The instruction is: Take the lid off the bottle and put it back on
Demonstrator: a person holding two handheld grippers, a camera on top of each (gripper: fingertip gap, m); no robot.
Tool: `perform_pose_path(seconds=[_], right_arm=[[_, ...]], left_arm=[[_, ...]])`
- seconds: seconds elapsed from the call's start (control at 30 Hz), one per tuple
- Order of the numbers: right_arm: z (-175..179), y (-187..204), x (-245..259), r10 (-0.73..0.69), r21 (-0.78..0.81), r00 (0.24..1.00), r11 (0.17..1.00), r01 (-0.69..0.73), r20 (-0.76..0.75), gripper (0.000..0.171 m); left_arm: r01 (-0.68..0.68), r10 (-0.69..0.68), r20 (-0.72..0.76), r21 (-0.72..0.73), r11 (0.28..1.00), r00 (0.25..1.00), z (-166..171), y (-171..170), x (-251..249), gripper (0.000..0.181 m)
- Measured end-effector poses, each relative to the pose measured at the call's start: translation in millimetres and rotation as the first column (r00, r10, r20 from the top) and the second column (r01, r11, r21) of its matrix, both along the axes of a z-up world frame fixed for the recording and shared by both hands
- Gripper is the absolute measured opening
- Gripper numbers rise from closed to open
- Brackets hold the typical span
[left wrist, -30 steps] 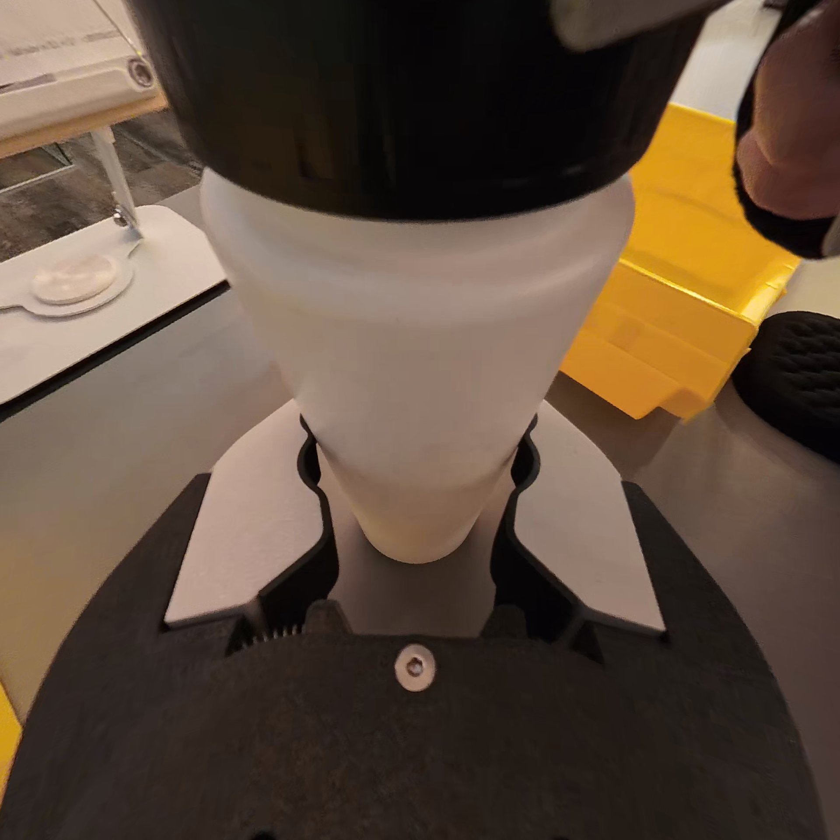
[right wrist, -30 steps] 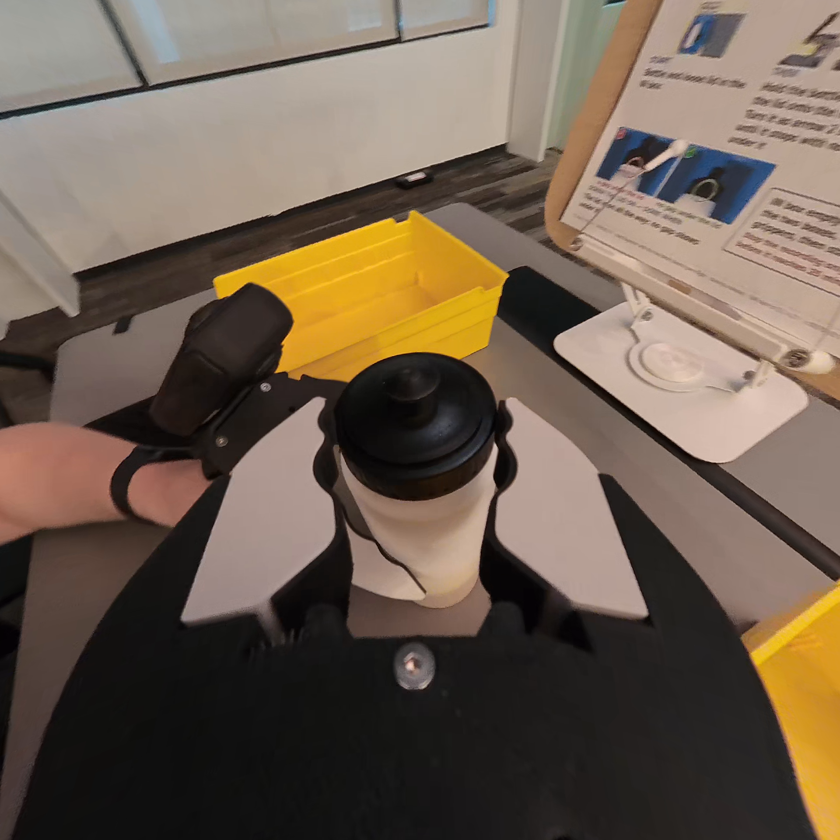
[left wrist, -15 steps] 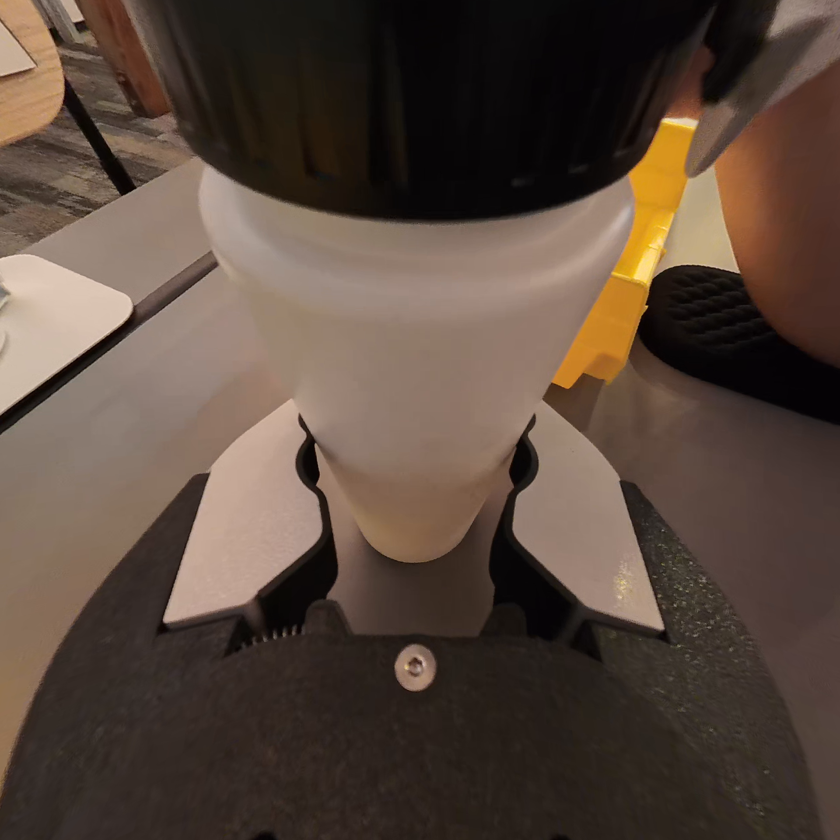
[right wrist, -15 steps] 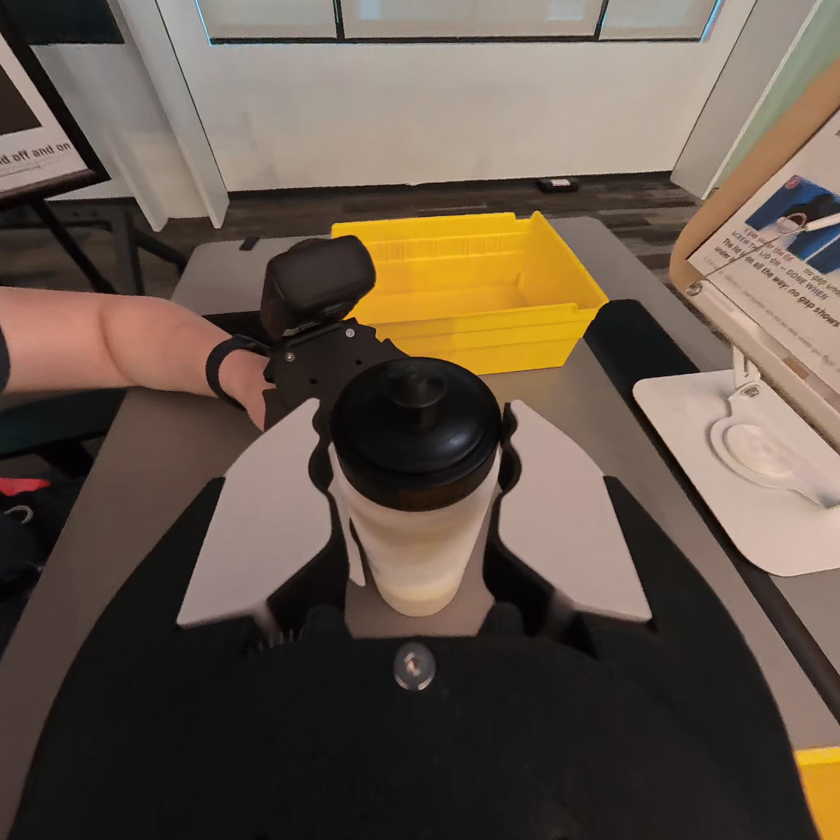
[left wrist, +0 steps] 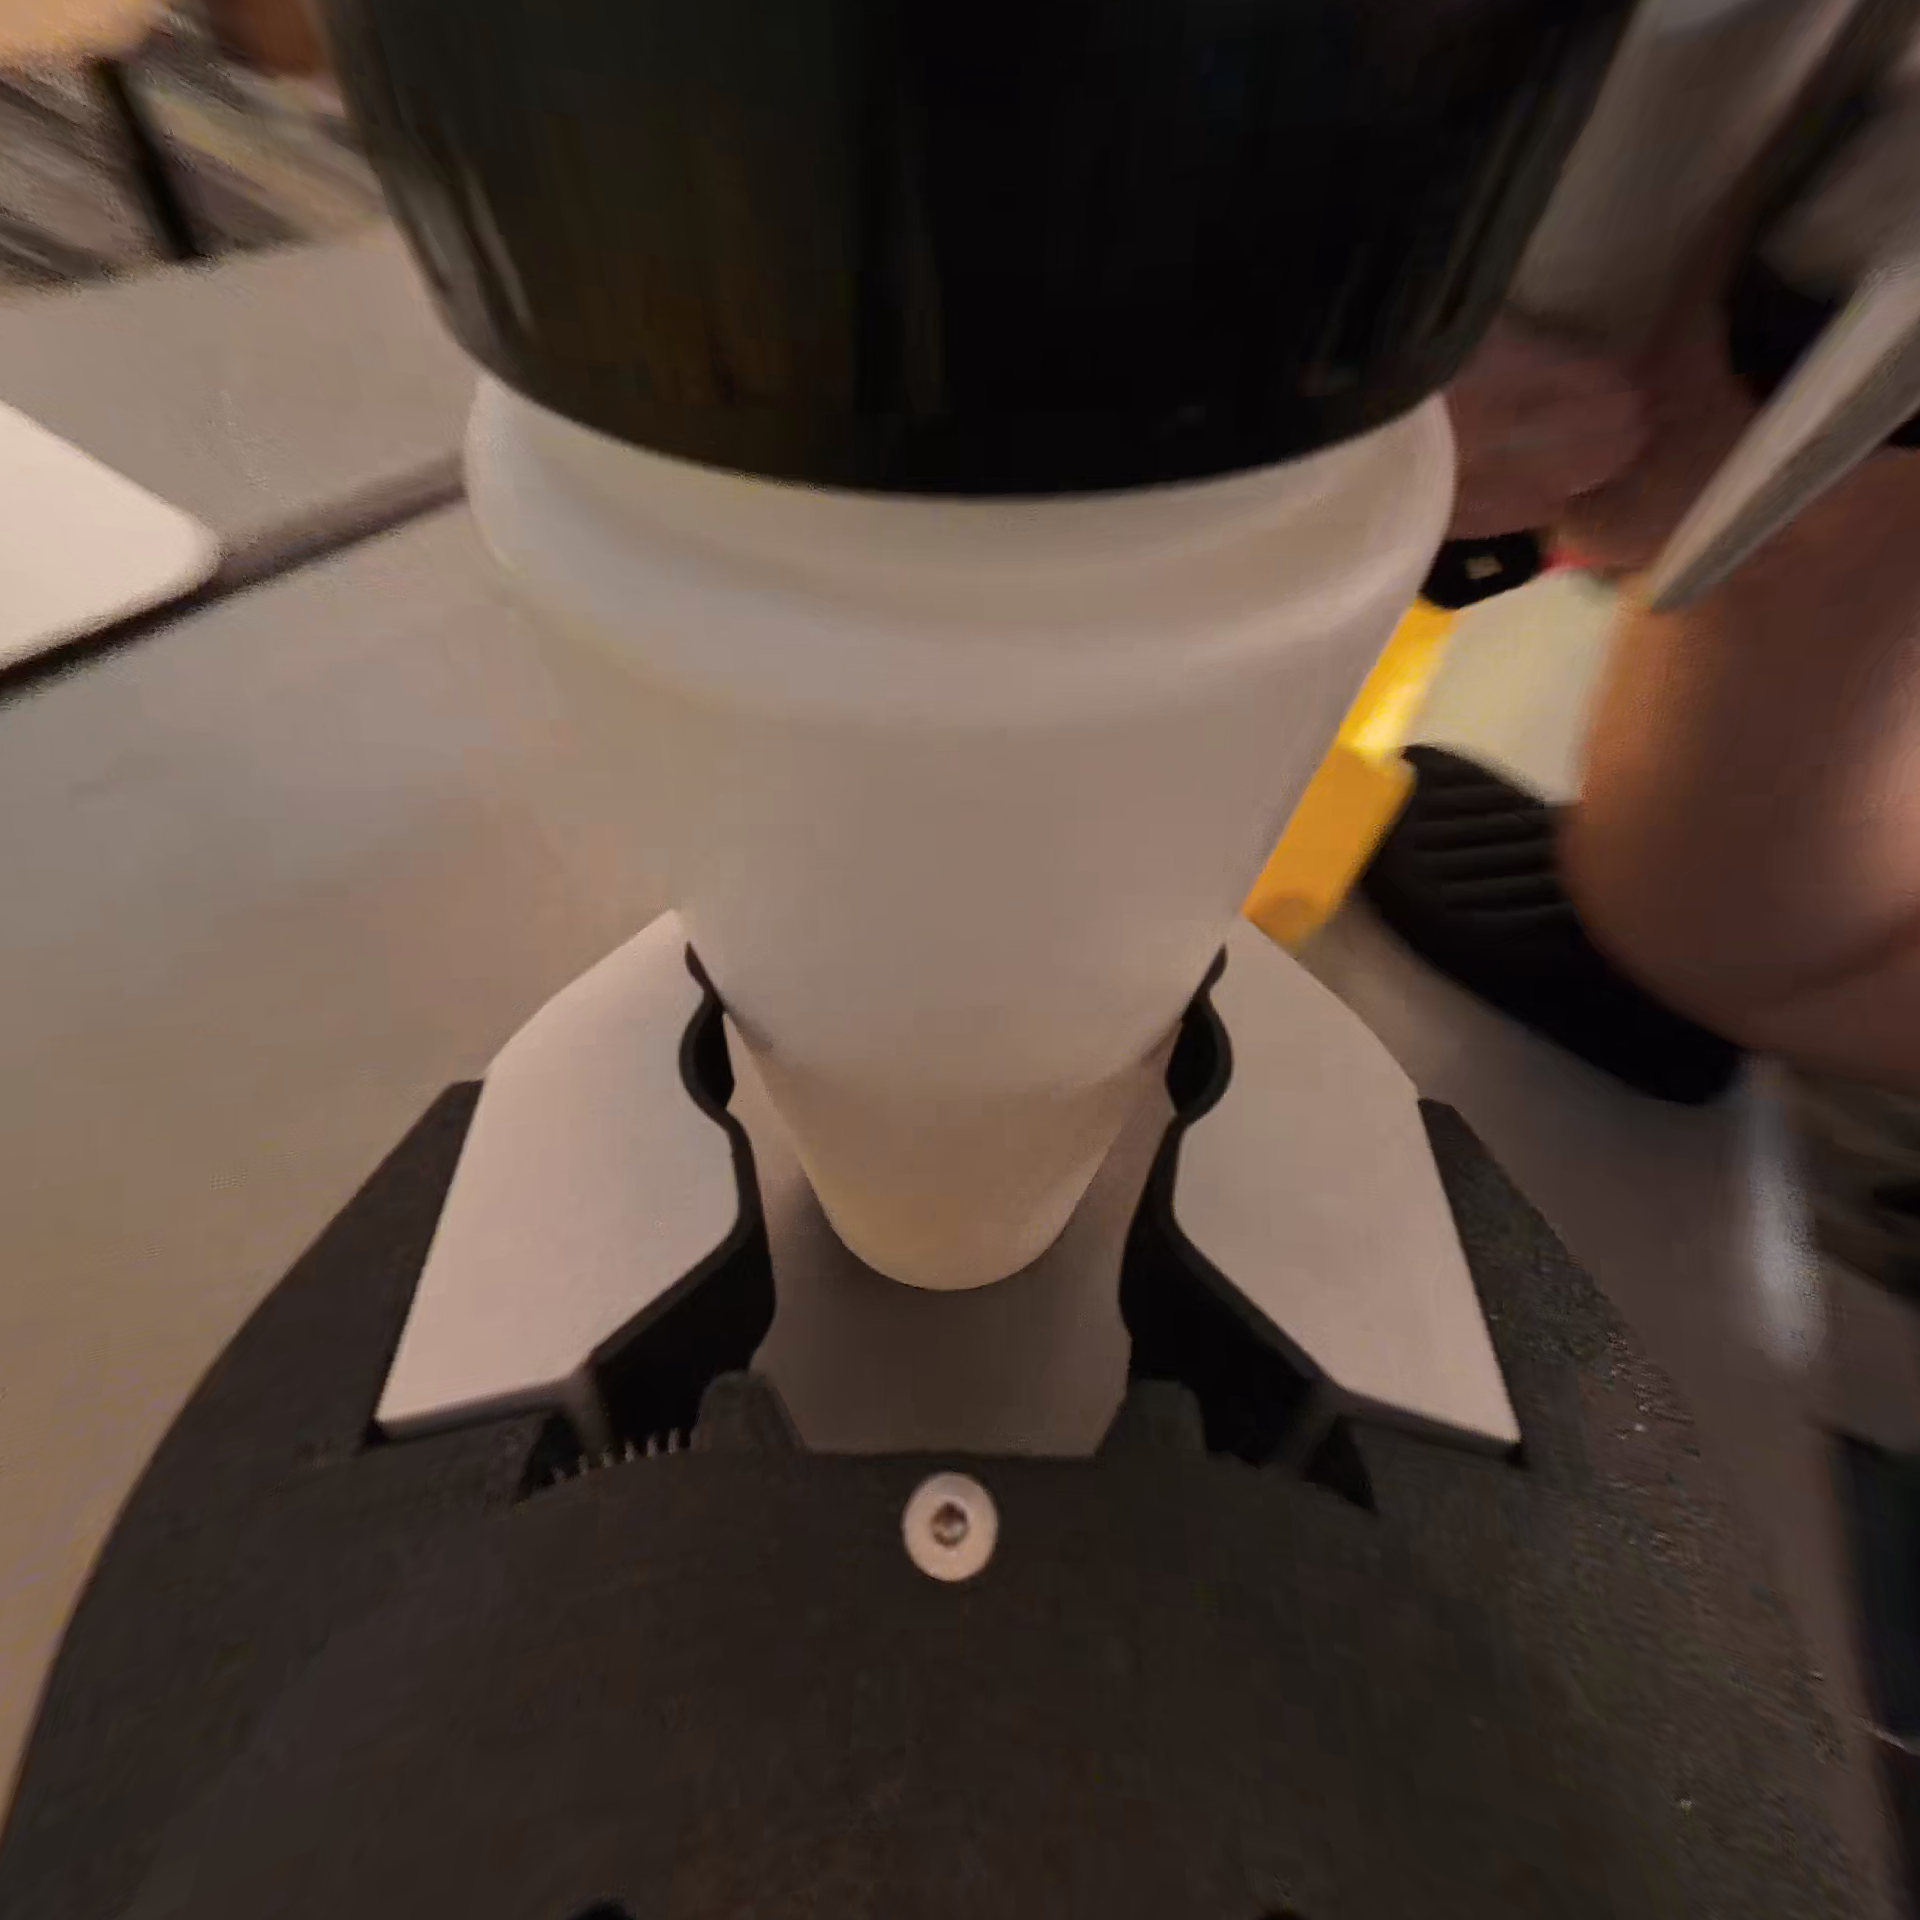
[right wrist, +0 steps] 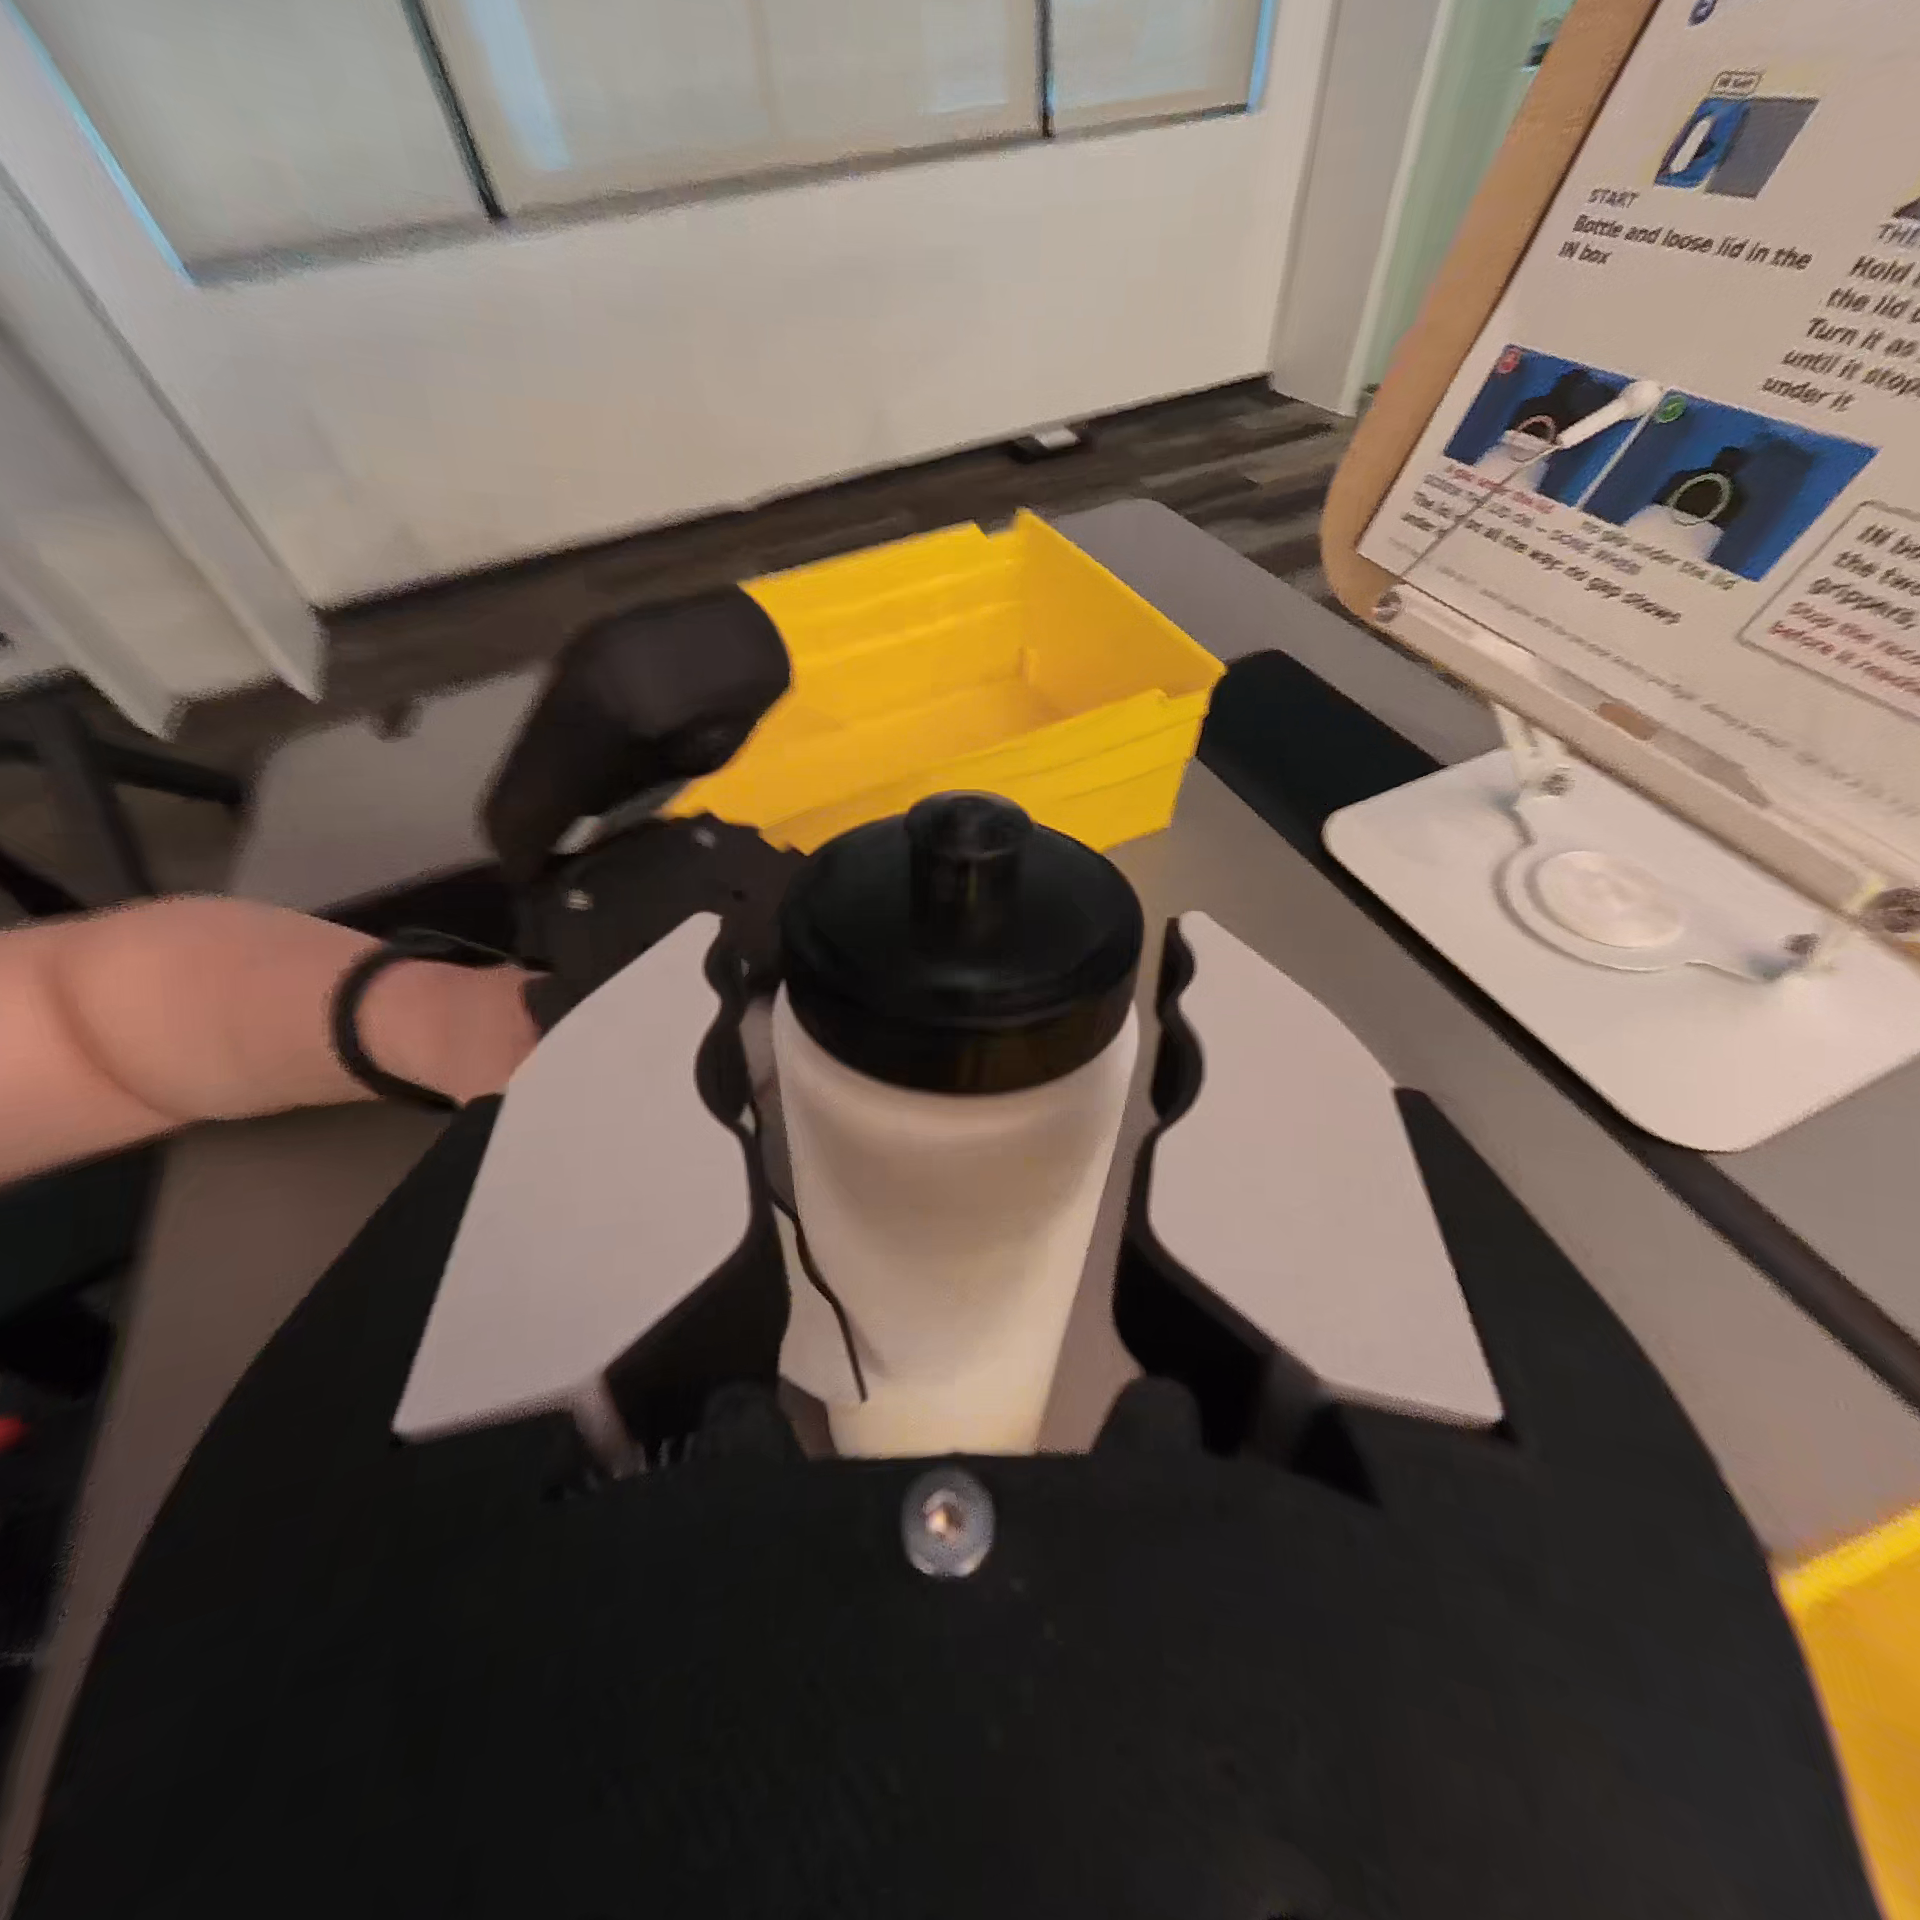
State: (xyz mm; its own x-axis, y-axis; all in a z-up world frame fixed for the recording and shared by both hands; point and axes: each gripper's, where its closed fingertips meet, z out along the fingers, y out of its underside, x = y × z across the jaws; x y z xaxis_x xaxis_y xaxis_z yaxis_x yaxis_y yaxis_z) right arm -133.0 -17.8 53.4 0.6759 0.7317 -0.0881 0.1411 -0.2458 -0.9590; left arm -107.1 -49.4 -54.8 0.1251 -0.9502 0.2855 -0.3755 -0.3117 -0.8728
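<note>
A white bottle (left wrist: 935, 727) with a black lid (left wrist: 935, 208) stands upright on the grey table (left wrist: 260, 831). My left gripper (left wrist: 956, 997) is shut on the bottle's lower body. In the right wrist view the bottle (right wrist: 945, 1195) stands between my right gripper's fingers, and the lid (right wrist: 961, 935) is on the bottle. My right gripper (right wrist: 945, 966) is open, with a small gap on each side of the lid. The left gripper (right wrist: 644, 883) shows behind the bottle on the left, held by a hand.
A yellow bin (right wrist: 997, 675) stands on the table behind the bottle. An instruction board (right wrist: 1662, 416) on a white stand (right wrist: 1621, 935) is at the right. A second yellow bin's corner (right wrist: 1860, 1662) is at the lower right. A person's forearm (right wrist: 156, 1029) reaches in from the left.
My right gripper's fingers were pressed on the lid and now stand apart from it. Both views have swung around the bottle. The left gripper keeps its hold.
</note>
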Motion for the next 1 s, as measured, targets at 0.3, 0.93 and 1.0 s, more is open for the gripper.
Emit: perform_pose_path(seconds=[0.3, 0.93, 1.0], right_arm=[[39.7, 0.8, 49.2, 0.092, -0.073, 0.891, 0.988, -0.139, -0.445, 0.075], [-10.4, -28.2, -1.6, 0.364, 0.053, 0.930, 0.929, -0.366, 0.052, 0.074], [-10.6, -26.5, -2.8, 0.344, 0.051, 0.937, 0.936, -0.347, 0.057, 0.074]], left_arm=[[0.217, -0.158, 0.185, -0.358, 0.908, 0.970, 21.2, -21.6, -2.0, 0.084], [0.022, 0.022, -0.109, 0.383, 0.923, 0.994, -8.8, 9.2, -1.2, 0.084], [-0.005, 0.048, -0.105, 0.378, 0.926, 0.993, -9.1, 11.0, -1.3, 0.085]])
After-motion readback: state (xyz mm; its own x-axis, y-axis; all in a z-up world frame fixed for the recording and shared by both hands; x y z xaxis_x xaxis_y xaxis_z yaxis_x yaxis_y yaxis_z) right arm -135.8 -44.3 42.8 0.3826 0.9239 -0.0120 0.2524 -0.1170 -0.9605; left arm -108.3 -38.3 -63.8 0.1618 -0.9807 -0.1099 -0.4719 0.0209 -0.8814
